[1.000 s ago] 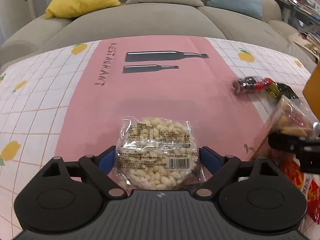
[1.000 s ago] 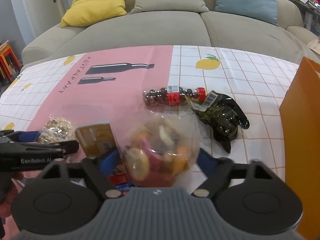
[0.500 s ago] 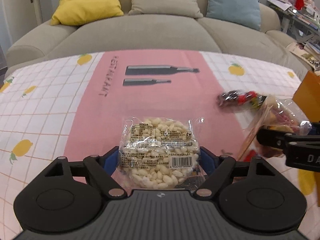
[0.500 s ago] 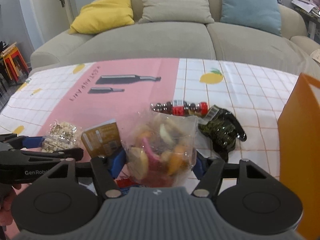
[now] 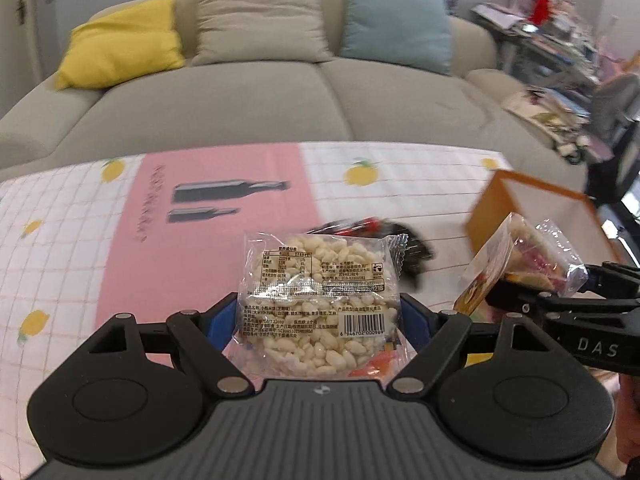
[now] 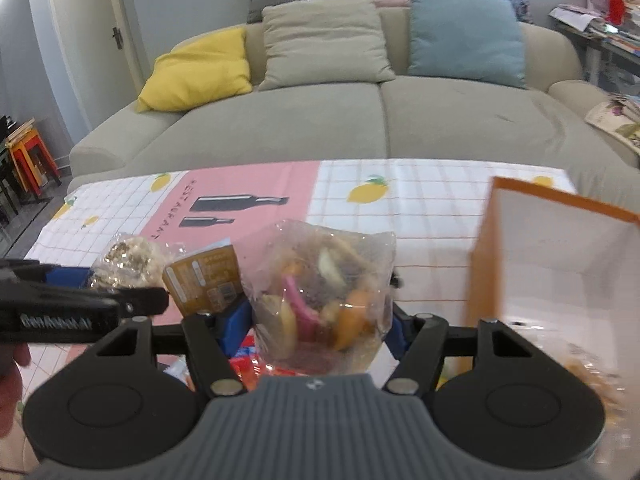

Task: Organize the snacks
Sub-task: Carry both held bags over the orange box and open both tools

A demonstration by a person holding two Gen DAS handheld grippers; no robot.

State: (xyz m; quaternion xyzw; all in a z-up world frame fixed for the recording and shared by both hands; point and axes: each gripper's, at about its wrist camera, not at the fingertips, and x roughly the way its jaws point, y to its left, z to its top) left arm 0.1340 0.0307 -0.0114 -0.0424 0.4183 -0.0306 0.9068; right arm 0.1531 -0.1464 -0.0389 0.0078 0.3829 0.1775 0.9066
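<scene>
L gripper (image 5: 318, 320): we pinch the puffed-rice pack (image 5: 320, 300), lifted for boxing.
R gripper (image 6: 318, 320): jaws clamp the fruit-chip bag (image 6: 320, 292), near the orange box (image 6: 560, 264) at right.

Glossy clear plastic rice-cake packet (image 5: 320, 300), crinkly transparent snack bag (image 6: 320, 296), matt orange cardboard box (image 6: 552, 264), cloth sofa (image 6: 320, 128)
</scene>
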